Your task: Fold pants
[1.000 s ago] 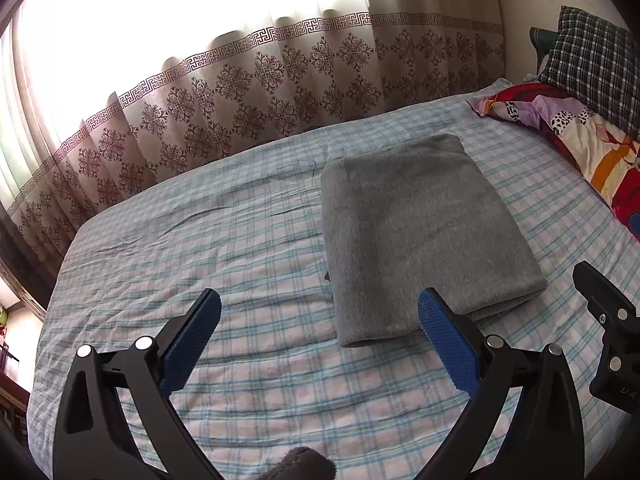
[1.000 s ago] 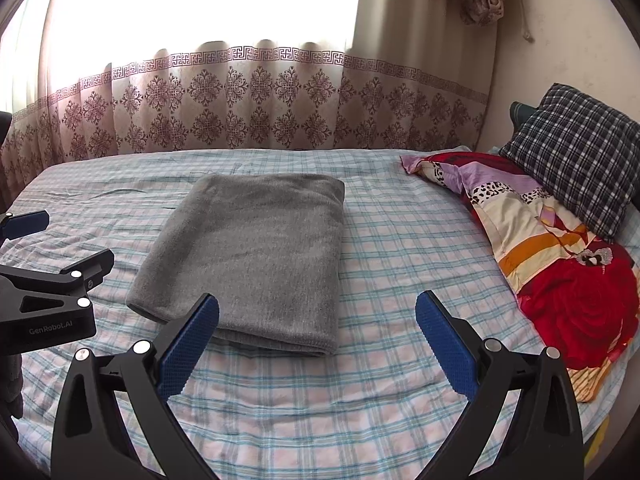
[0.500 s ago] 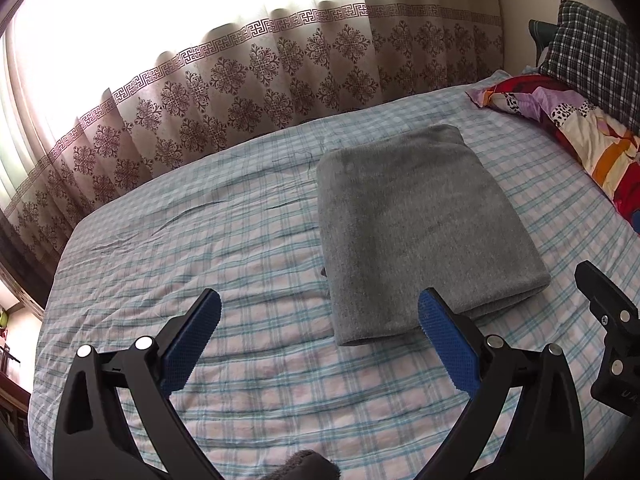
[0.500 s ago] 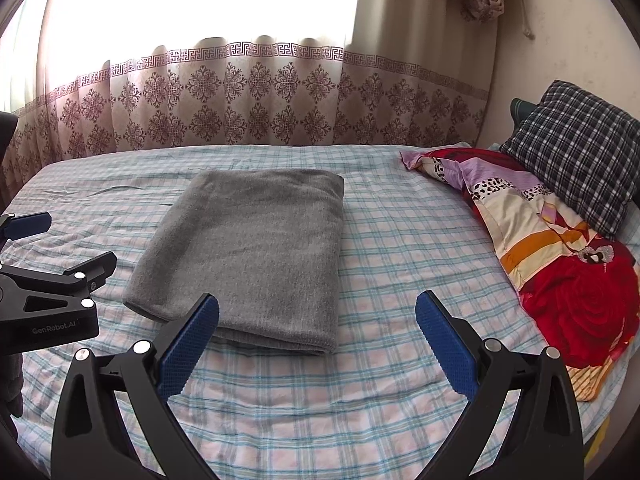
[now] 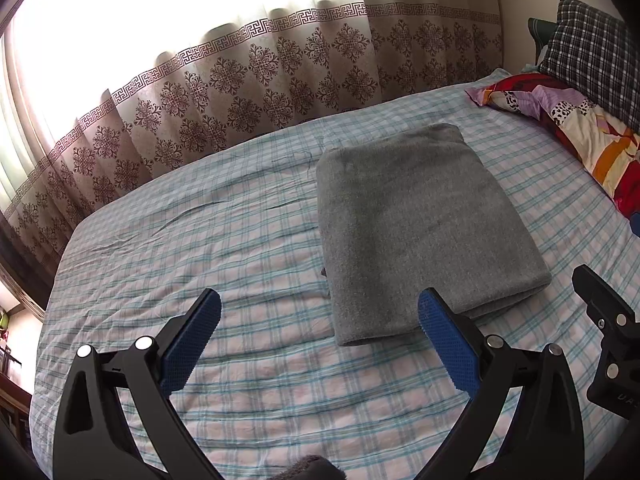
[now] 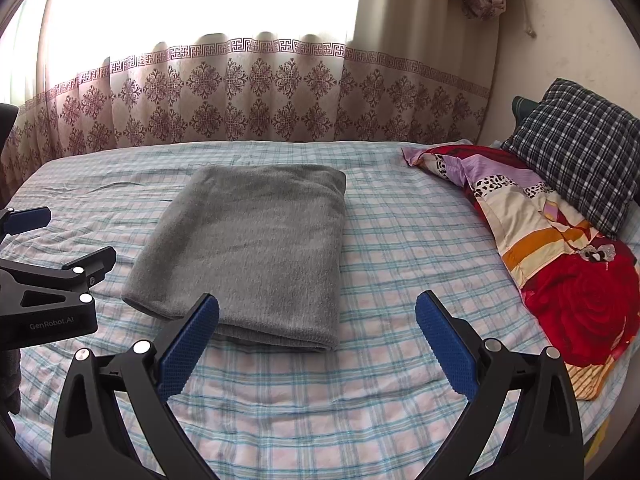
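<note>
The grey pants (image 5: 416, 224) lie folded into a flat rectangle on the checked bed sheet (image 5: 200, 248); they also show in the right wrist view (image 6: 252, 252). My left gripper (image 5: 320, 338) is open and empty, held above the sheet just short of the pants' near left corner. My right gripper (image 6: 318, 338) is open and empty, held above the sheet short of the pants' near right edge. The left gripper shows at the left edge of the right wrist view (image 6: 52, 288); the right gripper shows at the right edge of the left wrist view (image 5: 608, 332).
A colourful floral quilt (image 6: 560, 264) and a dark checked pillow (image 6: 580, 148) lie at the right end of the bed. A patterned curtain (image 6: 256, 96) hangs behind the far edge. A bit of grey fabric (image 5: 312, 470) shows at the bottom of the left wrist view.
Both grippers have drawn back slightly from the folded pants and stayed open. The pants have not moved.
</note>
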### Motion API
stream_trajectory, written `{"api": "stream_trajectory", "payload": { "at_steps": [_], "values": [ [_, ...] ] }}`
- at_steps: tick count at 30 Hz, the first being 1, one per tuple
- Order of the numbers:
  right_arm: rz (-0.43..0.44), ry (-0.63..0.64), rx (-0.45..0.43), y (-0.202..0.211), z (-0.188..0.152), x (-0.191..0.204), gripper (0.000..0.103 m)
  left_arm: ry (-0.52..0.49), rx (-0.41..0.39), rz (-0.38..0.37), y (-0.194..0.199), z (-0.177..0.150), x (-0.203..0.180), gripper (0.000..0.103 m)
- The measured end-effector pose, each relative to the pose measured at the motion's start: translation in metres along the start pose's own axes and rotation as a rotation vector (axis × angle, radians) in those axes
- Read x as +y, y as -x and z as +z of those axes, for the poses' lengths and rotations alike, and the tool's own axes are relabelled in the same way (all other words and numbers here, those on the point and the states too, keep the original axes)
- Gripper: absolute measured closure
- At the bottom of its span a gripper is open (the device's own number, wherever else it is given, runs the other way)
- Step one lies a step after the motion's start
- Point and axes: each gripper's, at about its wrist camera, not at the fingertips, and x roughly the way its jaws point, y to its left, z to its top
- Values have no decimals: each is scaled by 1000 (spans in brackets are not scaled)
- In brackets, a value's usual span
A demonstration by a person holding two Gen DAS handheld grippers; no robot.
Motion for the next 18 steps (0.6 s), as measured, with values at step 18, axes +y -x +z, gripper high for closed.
{"api": "stream_trajectory", "payload": {
  "at_steps": [18],
  "values": [
    [5,-12,31,-5,-3,0,5,1,-1,-4,-3,-4,10,3]
  ]
}}
